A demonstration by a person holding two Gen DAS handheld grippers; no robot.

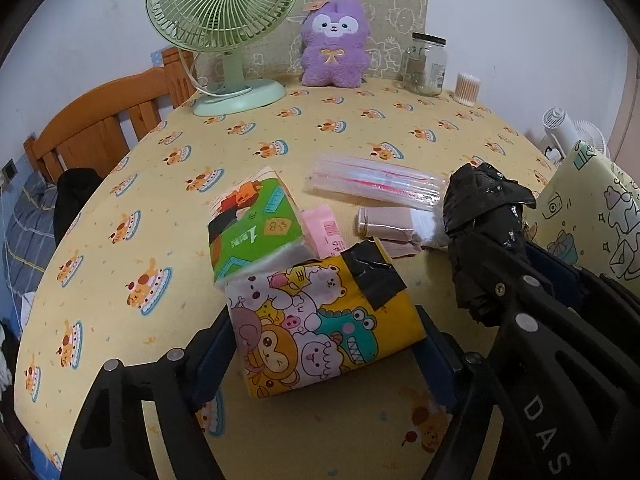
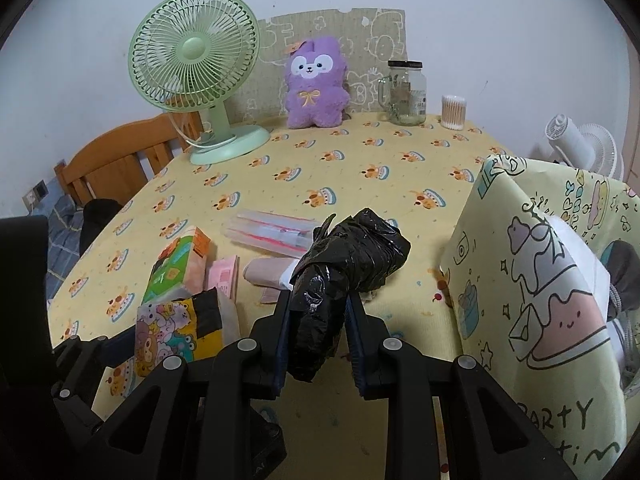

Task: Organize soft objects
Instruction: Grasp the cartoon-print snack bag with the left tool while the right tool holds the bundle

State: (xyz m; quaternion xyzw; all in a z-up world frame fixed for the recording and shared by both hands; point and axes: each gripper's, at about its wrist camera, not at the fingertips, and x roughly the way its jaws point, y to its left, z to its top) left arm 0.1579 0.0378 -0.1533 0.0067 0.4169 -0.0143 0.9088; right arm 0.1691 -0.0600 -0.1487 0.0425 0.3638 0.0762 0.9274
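The right gripper (image 2: 316, 320) pinches a crumpled roll of black plastic bags (image 2: 352, 252), and most of the roll sticks out above the pads. The plastic is slippery, so the roll may slide out or unroll if the hand tilts on the way to the cartoon-printed storage bag (image 2: 532, 280), which stands just beside it on the right.

The left gripper (image 1: 324, 340) is spread around the cartoon tissue pack (image 1: 320, 328), which lies on the yellow tablecloth (image 1: 120, 184); whether its pads already touch the sides I cannot tell. The green tissue pack (image 1: 252, 228) leans on this pack, so lifting may drag or topple it. The two grippers are close and may bump.
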